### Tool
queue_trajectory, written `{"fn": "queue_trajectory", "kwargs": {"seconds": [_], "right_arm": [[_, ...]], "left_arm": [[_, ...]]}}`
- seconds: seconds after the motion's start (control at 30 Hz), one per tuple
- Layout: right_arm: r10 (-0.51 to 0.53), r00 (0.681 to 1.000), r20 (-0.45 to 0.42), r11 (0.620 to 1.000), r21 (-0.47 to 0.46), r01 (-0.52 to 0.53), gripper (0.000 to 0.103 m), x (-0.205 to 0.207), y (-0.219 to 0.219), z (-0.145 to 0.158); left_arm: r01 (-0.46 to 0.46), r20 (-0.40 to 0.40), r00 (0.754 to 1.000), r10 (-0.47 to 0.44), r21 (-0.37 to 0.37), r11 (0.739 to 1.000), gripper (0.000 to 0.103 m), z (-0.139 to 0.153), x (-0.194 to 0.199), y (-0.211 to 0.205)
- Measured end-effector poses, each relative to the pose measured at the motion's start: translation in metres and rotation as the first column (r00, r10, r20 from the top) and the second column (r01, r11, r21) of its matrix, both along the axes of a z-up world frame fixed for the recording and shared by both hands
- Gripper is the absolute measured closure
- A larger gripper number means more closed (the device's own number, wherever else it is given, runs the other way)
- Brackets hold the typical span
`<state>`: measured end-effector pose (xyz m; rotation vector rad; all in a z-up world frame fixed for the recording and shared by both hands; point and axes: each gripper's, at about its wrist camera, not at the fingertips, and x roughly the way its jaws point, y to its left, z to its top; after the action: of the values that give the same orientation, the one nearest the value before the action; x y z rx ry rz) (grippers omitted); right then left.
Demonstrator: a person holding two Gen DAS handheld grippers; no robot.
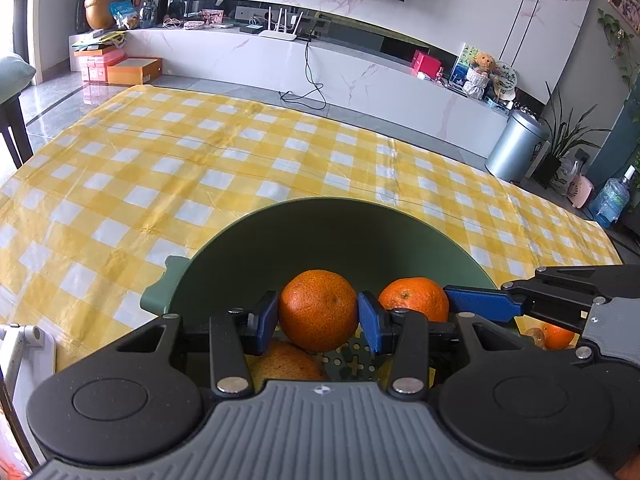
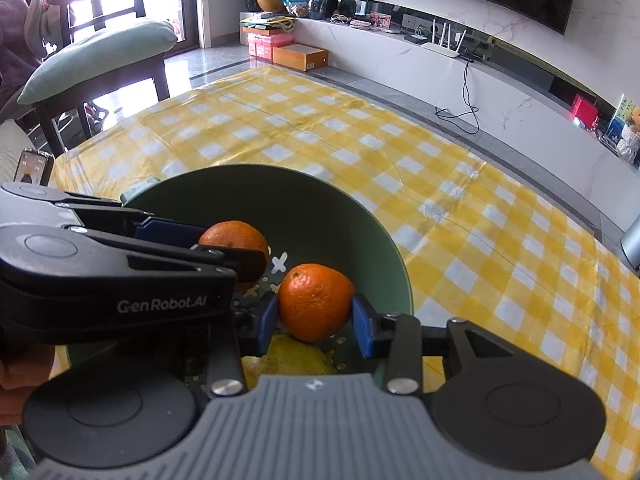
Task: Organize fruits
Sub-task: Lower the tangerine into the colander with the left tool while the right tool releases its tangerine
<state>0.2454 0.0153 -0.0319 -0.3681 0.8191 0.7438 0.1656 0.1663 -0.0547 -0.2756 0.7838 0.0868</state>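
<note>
A green strainer bowl (image 1: 320,206) with cross-shaped holes in its floor stands on the yellow checked cloth. Over its inside, my left gripper (image 1: 318,312) is shut on an orange (image 1: 318,304), blue pads pressing both sides. Beside it on the right, one blue finger (image 1: 480,302) of my right gripper reaches in with a second orange (image 1: 414,300). In the right wrist view my right gripper (image 2: 316,314) is shut on that orange (image 2: 316,300) above the bowl (image 2: 280,172). The left gripper's fingers (image 2: 168,228) come in from the left with their orange (image 2: 234,240). A yellow fruit (image 2: 292,356) lies in the bowl beneath.
Another orange (image 1: 558,336) shows low behind the right gripper's body. A phone on a stand (image 2: 32,168) is at the table's left edge, with a cushioned chair (image 2: 100,56) behind it. The checked tablecloth (image 1: 200,152) stretches beyond the bowl.
</note>
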Motion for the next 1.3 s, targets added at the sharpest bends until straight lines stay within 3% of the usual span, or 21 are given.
{"fn": "queue_trajectory", "kwargs": {"seconds": [0.47, 0.63, 0.87, 0.93, 1.17, 1.3], "right_arm": [[-0.011, 1.000, -0.007, 1.000, -0.021, 0.011, 0.065, 0.003, 0.002, -0.004], [-0.023, 1.000, -0.004, 1.000, -0.012, 0.023, 0.063, 0.001, -0.002, 0.002], [-0.048, 0.998, 0.030, 0.999, 0.022, 0.047, 0.050, -0.010, -0.019, 0.021], [-0.067, 0.996, 0.051, 0.997, 0.031, 0.065, 0.042, -0.016, -0.026, 0.027], [-0.131, 0.986, 0.104, 0.987, 0.107, 0.120, 0.040, -0.046, -0.069, 0.050], [-0.201, 0.975, 0.100, 0.970, 0.161, 0.183, 0.040, -0.064, -0.101, 0.055]], "left_arm": [[0.008, 0.007, 1.000, -0.008, 0.022, 1.000, 0.051, 0.000, -0.001, -0.004], [0.003, 0.036, 0.999, -0.005, 0.035, 0.999, 0.044, 0.005, -0.007, -0.006], [0.026, 0.133, 0.990, -0.037, 0.085, 0.996, 0.038, 0.022, -0.021, -0.016], [0.036, 0.166, 0.985, -0.053, 0.103, 0.994, 0.038, 0.026, -0.027, -0.022], [0.085, 0.252, 0.960, -0.124, 0.158, 0.984, 0.038, 0.045, -0.051, -0.044], [0.159, 0.266, 0.945, -0.191, 0.136, 0.978, 0.034, 0.052, -0.063, -0.059]]}}
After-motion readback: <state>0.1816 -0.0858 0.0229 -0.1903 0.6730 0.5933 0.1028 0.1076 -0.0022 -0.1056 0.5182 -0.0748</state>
